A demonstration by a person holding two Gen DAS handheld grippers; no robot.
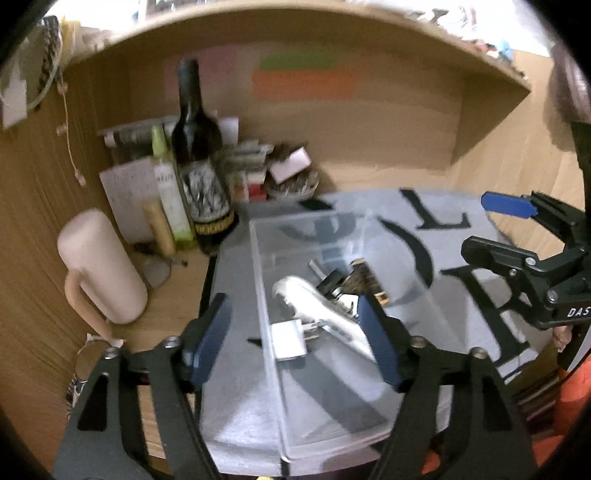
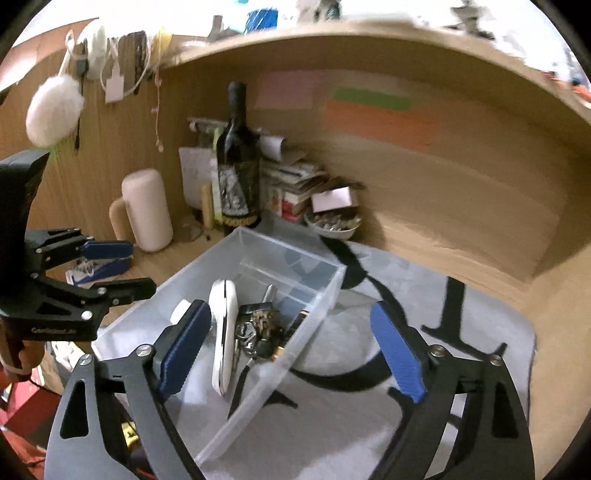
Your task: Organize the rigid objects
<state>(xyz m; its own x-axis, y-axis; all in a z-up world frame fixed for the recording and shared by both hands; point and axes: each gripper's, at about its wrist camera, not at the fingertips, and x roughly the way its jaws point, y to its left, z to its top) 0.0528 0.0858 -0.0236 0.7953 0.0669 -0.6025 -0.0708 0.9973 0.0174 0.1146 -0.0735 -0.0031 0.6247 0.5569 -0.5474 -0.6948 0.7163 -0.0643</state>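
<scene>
two black claws with blue pads, left gripper and right gripper, gape wide and empty; clear rectangular plastic box of keys lies below both.

The dark bottle hides most of the papers behind it, and its label is too blurred to read. Beside the bottle, the small bowl's contents are too small to identify.

A wooden surface sits in an alcove with wood-grain walls under a shelf. Coloured paper notes are fixed to the back wall. A grey lettered cloth covers part of the surface.
</scene>
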